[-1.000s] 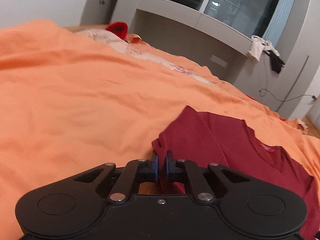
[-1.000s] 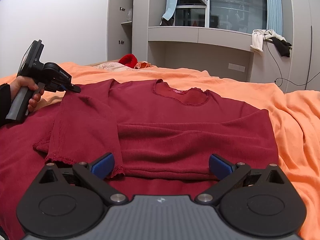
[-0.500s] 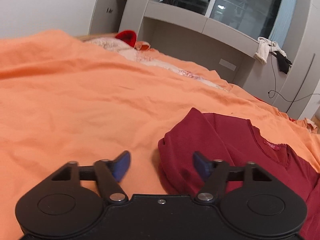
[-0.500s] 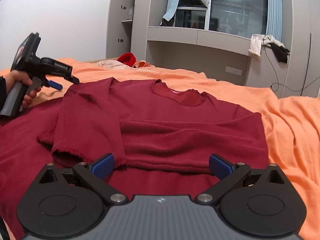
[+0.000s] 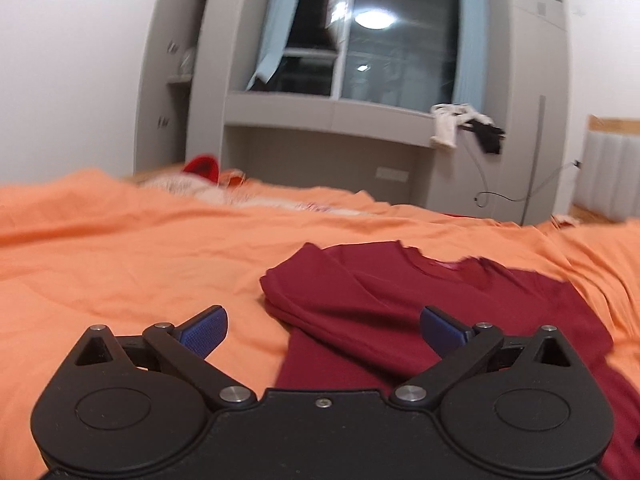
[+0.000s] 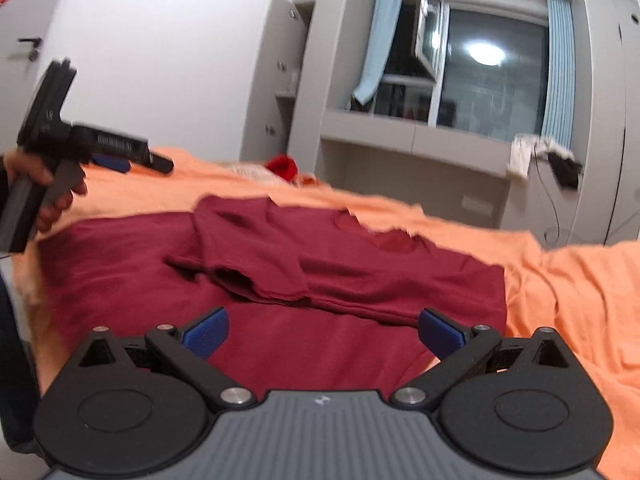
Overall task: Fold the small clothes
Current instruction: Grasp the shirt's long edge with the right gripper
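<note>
Both the left gripper (image 5: 322, 328) and the right gripper (image 6: 323, 330) have their jaws spread wide and hold nothing. Just beyond them a dark red shirt (image 6: 360, 264) lies on an orange bedsheet (image 5: 120, 248), one sleeve folded across it. Farther back stand grey cabinets (image 5: 332, 120) and a dark window (image 6: 492, 80); everything is motion-blurred.

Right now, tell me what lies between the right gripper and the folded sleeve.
Only more dark red shirt fabric, seen in the right wrist view.
</note>
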Available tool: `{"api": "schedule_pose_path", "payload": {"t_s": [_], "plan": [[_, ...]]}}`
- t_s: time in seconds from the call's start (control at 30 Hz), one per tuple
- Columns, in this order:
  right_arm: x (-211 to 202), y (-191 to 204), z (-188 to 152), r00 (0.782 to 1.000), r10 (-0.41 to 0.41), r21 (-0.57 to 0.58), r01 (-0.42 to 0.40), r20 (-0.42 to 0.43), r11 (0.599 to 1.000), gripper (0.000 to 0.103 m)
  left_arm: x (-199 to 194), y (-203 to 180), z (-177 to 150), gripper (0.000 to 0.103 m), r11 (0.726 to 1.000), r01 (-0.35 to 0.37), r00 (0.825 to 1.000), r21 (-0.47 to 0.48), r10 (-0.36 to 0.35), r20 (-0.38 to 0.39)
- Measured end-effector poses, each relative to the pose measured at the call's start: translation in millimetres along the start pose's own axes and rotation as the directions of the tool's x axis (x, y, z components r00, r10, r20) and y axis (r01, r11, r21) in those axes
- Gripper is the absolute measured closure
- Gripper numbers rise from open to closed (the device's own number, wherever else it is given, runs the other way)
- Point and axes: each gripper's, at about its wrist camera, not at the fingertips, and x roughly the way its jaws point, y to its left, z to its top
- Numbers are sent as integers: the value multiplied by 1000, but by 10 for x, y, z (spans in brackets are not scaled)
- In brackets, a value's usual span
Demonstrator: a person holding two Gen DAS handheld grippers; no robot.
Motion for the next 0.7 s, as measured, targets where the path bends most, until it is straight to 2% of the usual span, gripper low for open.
{"api": "schedule_pose_path", "payload": {"t_s": [0.13, 0.27, 0.4, 0.5, 0.57, 0.7], "plan": [[-317, 209, -100, 999, 20, -67, -17, 44, 998, 0, -407, -165, -232, 1, 999, -1, 999, 50, -2, 44], [-482, 515, -262, 999, 33, -200, -27, 25, 979, 0, -684, -253, -432, 1, 999, 22, 999, 48, -24, 46], [-485, 857, -459, 1000, 23, -377, -30, -21, 926, 0, -838, -263, -595, 1, 999, 28, 1000, 26, -28, 14], [-370, 1090, -638, 997, -39, -517, 1, -61, 856, 0, -892, -217, -664, 1, 999, 32, 999, 2, -32, -10], [-270, 1231, -756, 992, -117, -614, 59, -54, 787, 0, -940, -197, -703, 1, 1000, 25, 1000, 4, -25, -9], [-103, 1397, -964, 967, -253, -769, 178, 22, 614, 0, -1006, -171, -736, 1, 1000, 15, 1000, 10, -15, -4]]}}
